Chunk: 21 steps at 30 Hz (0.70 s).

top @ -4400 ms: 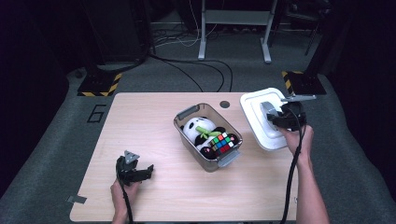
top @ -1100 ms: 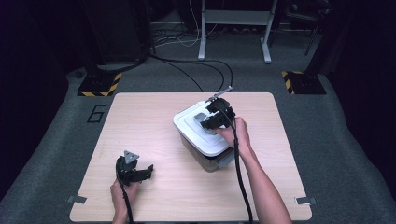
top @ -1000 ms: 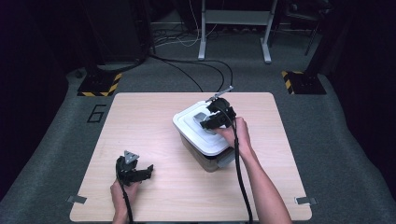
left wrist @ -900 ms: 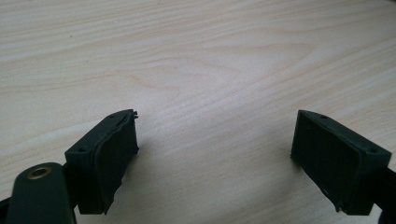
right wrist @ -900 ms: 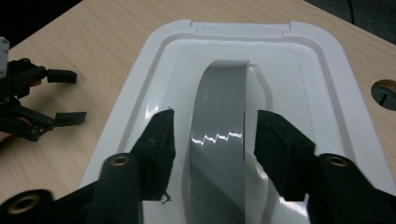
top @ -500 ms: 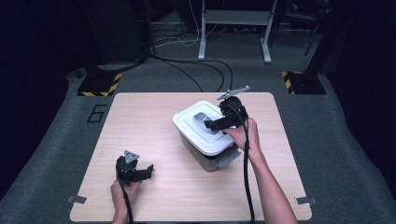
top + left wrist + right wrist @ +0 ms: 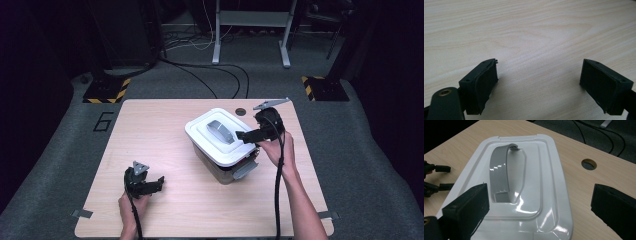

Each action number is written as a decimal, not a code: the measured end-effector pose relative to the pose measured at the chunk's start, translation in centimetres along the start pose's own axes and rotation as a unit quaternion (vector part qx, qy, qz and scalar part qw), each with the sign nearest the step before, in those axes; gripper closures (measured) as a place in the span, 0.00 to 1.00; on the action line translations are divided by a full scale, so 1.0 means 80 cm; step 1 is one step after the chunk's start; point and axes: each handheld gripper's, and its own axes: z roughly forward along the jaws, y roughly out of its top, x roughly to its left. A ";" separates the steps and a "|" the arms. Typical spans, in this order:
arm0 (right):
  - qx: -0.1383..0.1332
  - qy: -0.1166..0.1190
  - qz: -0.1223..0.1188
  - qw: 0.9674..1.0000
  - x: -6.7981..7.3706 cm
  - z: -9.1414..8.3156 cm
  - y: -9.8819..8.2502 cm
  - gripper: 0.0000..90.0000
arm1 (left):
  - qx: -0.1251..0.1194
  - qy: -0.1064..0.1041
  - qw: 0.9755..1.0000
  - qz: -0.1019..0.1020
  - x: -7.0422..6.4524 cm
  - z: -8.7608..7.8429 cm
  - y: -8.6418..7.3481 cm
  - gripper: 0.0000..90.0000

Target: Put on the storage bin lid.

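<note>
Beside the white lid (image 7: 222, 135), right tool (image 7: 239, 135) level, jaws just opened, empty.

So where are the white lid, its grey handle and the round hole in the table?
white lid (image 7: 549, 202), right gripper view, flat top.
grey handle (image 7: 499, 170), right gripper view, arched strap.
round hole (image 7: 589, 164), right gripper view, its opening.

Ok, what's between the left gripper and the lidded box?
Only bare tabletop lies between left gripper and box, as the high view shows.
</note>
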 end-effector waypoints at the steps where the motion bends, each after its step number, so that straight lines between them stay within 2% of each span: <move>1: -0.004 -0.004 0.004 1.000 -0.001 -0.003 -0.002 0.02 | 0.000 0.000 1.000 0.000 0.000 0.000 0.000 0.16; 3: -0.009 -0.008 0.000 1.000 -0.005 -0.007 -0.007 0.02 | 0.000 0.000 1.000 0.000 0.000 0.000 0.000 0.16; 10: -0.010 -0.018 0.014 1.000 -0.019 -0.019 -0.024 0.00 | 0.000 0.000 1.000 0.000 0.000 0.000 0.000 0.16; 21: -0.023 -0.032 0.043 0.998 -0.047 -0.043 -0.056 0.00 | 0.000 0.000 1.000 0.000 0.000 0.000 0.000 0.16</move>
